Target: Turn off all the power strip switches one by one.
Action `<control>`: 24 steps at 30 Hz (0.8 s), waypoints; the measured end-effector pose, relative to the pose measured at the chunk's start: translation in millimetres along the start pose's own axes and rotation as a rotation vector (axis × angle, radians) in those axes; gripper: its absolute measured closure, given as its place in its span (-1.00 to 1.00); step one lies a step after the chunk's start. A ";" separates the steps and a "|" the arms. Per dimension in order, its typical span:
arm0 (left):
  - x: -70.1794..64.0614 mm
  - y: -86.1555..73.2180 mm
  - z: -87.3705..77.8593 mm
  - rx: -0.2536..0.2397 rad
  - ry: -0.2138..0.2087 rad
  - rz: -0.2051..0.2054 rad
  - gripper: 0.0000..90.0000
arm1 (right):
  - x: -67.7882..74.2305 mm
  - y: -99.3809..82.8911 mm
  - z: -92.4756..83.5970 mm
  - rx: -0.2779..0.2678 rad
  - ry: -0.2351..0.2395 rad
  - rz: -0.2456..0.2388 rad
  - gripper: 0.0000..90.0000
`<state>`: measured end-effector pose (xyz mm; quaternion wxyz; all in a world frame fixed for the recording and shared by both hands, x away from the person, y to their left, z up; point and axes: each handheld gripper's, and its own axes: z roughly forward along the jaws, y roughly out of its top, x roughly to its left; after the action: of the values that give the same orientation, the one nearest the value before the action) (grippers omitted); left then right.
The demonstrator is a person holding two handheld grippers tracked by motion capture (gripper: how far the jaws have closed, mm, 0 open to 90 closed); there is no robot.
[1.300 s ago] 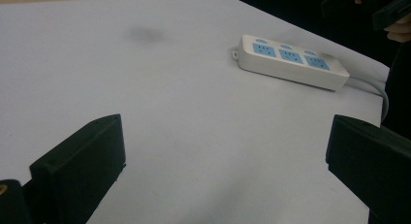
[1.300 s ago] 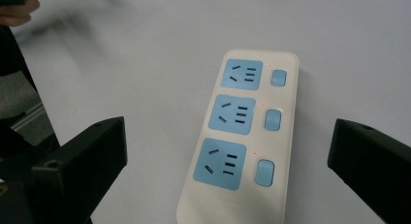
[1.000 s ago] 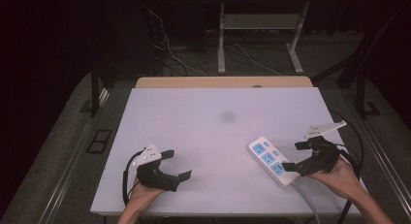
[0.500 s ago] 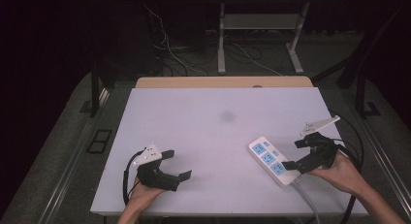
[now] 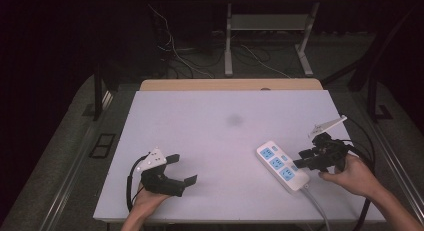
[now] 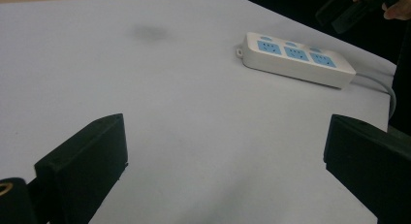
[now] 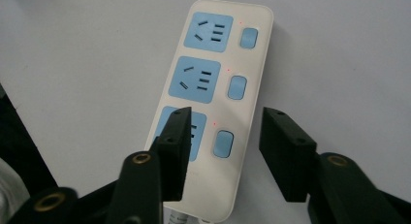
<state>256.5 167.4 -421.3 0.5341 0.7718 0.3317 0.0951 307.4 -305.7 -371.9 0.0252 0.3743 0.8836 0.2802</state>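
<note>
A white plastic power strip with three blue sockets and blue switches [image 5: 282, 166] lies at the table's [image 5: 215, 136] right front; no writing is legible. The right gripper [image 7: 223, 151] hovers over its cable end, jaws just narrowed yet apart, nearest switch between them. Left gripper [image 5: 182, 170], jaws spread wide, rests well apart.
</note>
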 end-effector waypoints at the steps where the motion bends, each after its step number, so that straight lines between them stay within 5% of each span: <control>1: 0.1 -0.1 0.1 0.000 0.001 0.003 -0.98 | -0.4 -0.4 -0.2 -0.003 -0.005 0.003 0.32; 10: 0.3 -0.5 0.6 0.002 0.001 0.002 -0.98 | -6.0 -8.2 1.4 -0.041 0.040 0.026 0.99; 24: 0.5 -0.7 1.4 0.006 -0.002 0.004 -0.98 | -12.0 -15.9 14.9 -0.042 0.071 0.053 0.99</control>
<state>257.2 166.8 -422.6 0.5317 0.7743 0.3299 0.0947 309.6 -315.7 -394.6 -0.0057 0.3867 0.8677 0.3123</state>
